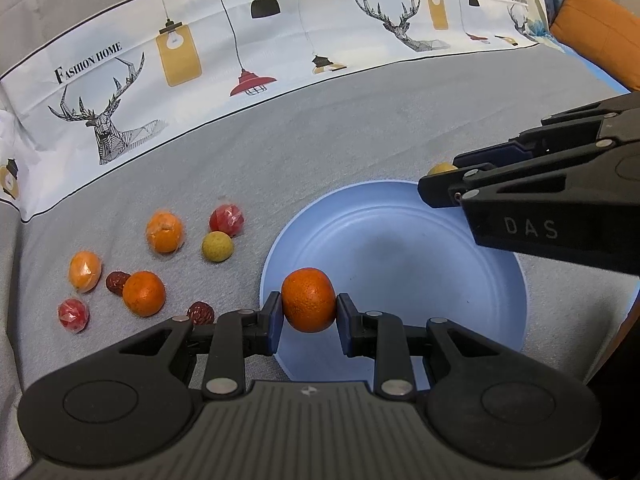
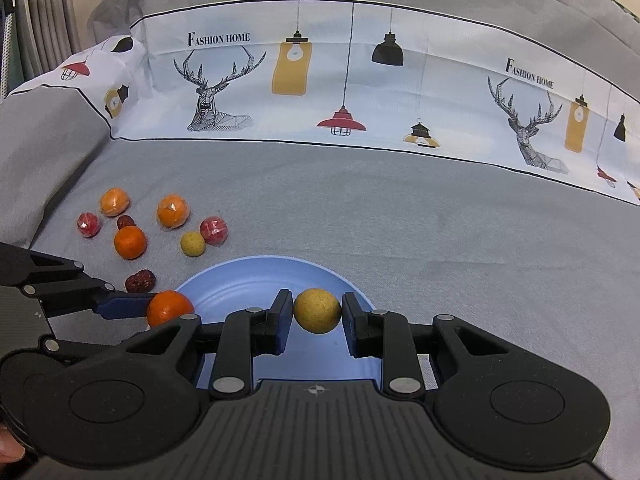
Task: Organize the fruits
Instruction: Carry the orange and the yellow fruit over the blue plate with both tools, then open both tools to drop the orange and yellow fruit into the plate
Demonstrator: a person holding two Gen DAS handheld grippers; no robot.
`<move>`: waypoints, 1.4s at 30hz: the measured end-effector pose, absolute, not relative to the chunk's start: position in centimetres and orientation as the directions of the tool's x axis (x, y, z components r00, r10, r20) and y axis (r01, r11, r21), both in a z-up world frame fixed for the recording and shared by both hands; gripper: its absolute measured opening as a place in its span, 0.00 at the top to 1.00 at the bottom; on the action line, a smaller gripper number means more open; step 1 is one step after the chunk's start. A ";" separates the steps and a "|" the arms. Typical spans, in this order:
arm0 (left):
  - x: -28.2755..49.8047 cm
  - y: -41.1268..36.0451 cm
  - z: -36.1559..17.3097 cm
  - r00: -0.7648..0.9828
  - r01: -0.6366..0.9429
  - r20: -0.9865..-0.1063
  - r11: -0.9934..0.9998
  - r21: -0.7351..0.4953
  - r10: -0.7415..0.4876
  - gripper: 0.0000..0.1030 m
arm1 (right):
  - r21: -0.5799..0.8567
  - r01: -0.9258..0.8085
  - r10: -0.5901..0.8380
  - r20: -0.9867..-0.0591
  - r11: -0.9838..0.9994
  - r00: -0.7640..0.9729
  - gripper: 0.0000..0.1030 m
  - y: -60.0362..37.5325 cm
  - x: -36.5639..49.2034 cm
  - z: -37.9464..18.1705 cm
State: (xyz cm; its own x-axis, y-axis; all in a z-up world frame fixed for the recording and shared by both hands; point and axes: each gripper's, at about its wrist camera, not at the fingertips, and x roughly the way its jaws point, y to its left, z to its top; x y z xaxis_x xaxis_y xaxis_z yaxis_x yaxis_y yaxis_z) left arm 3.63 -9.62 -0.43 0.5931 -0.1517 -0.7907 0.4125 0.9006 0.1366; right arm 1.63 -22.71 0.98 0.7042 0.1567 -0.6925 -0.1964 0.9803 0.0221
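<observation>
My left gripper is shut on an orange tangerine and holds it over the near left rim of the blue plate. My right gripper is shut on a yellow round fruit over the same plate. In the left wrist view the right gripper comes in from the right, the yellow fruit just showing behind its fingers. In the right wrist view the left gripper holds the tangerine at the plate's left rim.
Several loose fruits lie on the grey cloth left of the plate: a bare tangerine, wrapped oranges, wrapped red fruits, a yellow fruit, dark red dates. A printed cloth strip runs behind. An orange cushion sits far right.
</observation>
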 end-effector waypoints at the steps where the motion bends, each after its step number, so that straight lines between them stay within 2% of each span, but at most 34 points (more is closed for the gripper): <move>1: 3.6 -9.6 -0.4 0.593 0.413 -0.791 0.900 0.136 -0.152 0.70 | 0.021 -0.197 0.156 -0.693 0.980 0.704 0.73 -22.7 1.6 1.0; 21: 3.6 -9.6 -0.1 0.614 0.402 -0.776 0.903 0.152 -0.143 0.70 | 0.000 -0.218 0.156 -0.700 0.976 0.697 0.73 -22.2 1.5 1.0; 32: 3.7 -9.6 0.1 0.605 0.410 -0.776 0.905 0.113 -0.177 0.70 | 0.005 -0.214 0.156 -0.704 0.977 0.693 0.72 -22.3 1.6 1.0; 33: 3.7 -9.4 0.3 0.603 0.412 -0.774 0.907 0.092 -0.195 0.68 | -0.012 -0.213 0.144 -0.700 0.977 0.699 0.72 -22.1 1.5 1.0; 35: 3.7 -9.5 0.5 0.601 0.422 -0.769 0.904 0.072 -0.219 0.48 | -0.023 -0.194 0.124 -0.694 0.981 0.709 0.71 -22.2 1.5 1.1; 36: 3.6 -9.6 0.6 0.610 0.419 -0.763 0.904 0.082 -0.213 0.33 | -0.018 -0.178 0.115 -0.695 0.984 0.710 0.63 -22.4 1.7 1.2; 37: 3.6 -9.7 0.7 0.620 0.417 -0.758 0.904 0.099 -0.203 0.30 | -0.009 -0.157 0.107 -0.693 0.988 0.713 0.56 -22.7 1.7 1.3; 38: 3.6 -9.8 0.8 0.624 0.415 -0.757 0.903 0.110 -0.194 0.30 | 0.002 -0.139 0.102 -0.690 0.990 0.716 0.45 -23.0 1.8 1.4; 42: 4.1 -8.3 2.0 0.661 0.341 -0.736 0.932 0.122 -0.146 0.30 | 0.027 -0.105 0.094 -0.687 0.994 0.720 0.42 -23.6 2.0 1.5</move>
State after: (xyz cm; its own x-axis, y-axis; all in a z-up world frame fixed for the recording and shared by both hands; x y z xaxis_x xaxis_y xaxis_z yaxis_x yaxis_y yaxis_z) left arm 4.06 -8.25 1.97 0.6608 -0.1456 -0.7363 0.3414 0.9319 0.1221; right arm 2.05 -23.57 1.49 0.7200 0.0945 -0.6875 -0.1050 0.9941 0.0267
